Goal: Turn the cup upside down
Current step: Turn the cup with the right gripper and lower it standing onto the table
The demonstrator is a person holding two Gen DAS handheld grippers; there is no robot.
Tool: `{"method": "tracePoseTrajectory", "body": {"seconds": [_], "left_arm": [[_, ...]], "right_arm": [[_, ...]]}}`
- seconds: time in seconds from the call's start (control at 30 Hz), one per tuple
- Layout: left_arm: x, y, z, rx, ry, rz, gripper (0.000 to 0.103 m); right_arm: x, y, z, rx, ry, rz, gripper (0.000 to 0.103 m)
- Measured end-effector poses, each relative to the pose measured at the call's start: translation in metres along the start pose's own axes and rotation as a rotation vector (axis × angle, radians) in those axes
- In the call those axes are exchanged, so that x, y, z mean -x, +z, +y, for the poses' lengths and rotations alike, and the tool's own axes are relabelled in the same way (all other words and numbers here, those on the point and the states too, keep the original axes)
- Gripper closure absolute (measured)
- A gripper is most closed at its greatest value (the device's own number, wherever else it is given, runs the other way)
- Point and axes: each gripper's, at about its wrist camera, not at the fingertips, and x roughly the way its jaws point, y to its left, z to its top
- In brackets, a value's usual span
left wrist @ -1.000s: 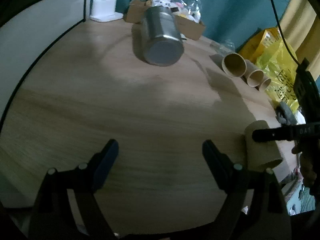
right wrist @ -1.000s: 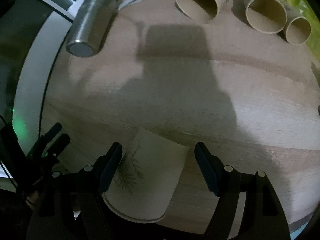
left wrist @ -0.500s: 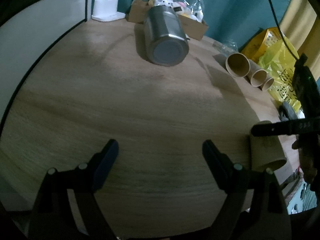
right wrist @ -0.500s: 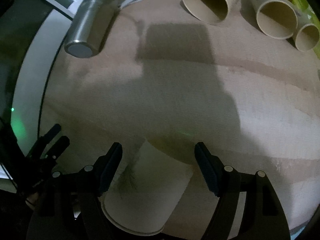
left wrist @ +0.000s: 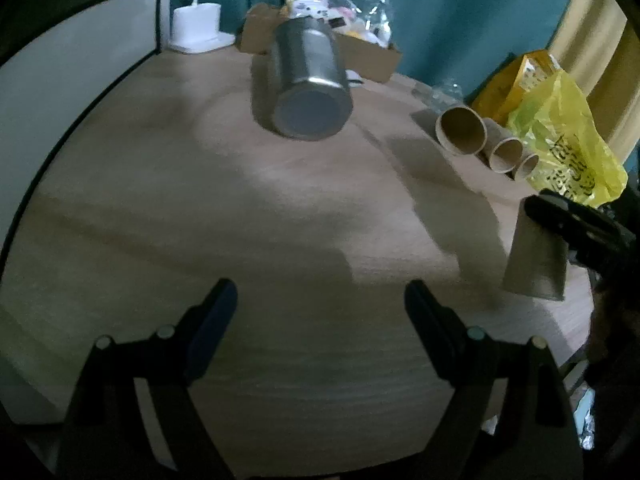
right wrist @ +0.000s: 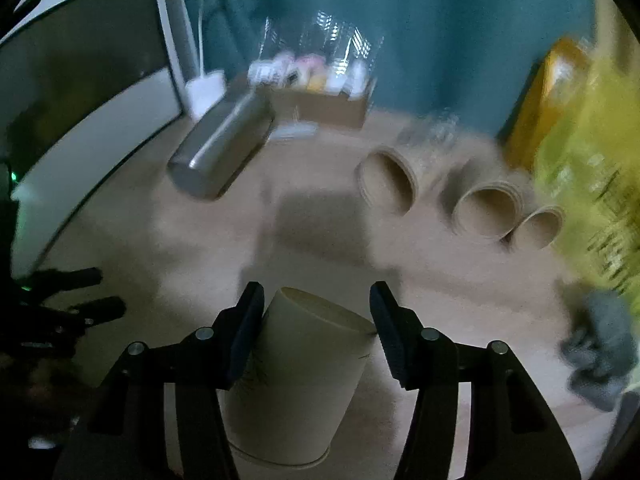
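right tongs: my right gripper (right wrist: 316, 320) has the paper cup (right wrist: 296, 380) between its fingers. The left pad touches the cup wall, but I can't tell if the other pad does, so whether it's clamped or just loose around it is unclear.

left tongs: left gripper (left wrist: 320, 312) is spread wide over bare table (left wrist: 280, 208), holding nothing. I'd guess it's parked there to stay out of the way.

where the cup is: near the table's right edge, mouth down, base up, tilted. From the left wrist view it may be slightly off the surface, hard to say.

cup look: off-white paper, tapered, faint leafy print, rolled rim at the bottom.

status: flip looks basically done.
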Motion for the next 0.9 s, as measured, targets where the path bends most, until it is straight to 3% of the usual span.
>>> {"method": "tracePoseTrajectory", "body": {"seconds": [0.17, 0.5, 0.6, 0.67, 0.9], "left_arm": [[0.004, 0.0, -0.015, -0.016, -0.017, -0.038, 0.016], [0.005, -0.007, -0.035, -0.043, -0.059, -0.09, 0.016], [0.01, -0.012, -0.044, -0.082, -0.069, -0.122, 0.016], [0.013, -0.015, -0.049, -0.105, -0.072, -0.135, 0.016], [0.018, -0.027, -0.063, -0.141, -0.075, -0.159, 0.016]], "right_arm": [[0.012, -0.033, 0.009, 0.041, -0.151, -0.198, 0.045], [0.025, -0.085, 0.041, 0.16, -0.283, -0.39, 0.045], [0.03, -0.095, 0.046, 0.169, -0.288, -0.406, 0.045], [0.033, -0.098, 0.045, 0.148, -0.268, -0.398, 0.056], [0.038, -0.105, 0.049, 0.159, -0.267, -0.385, 0.056]]}}
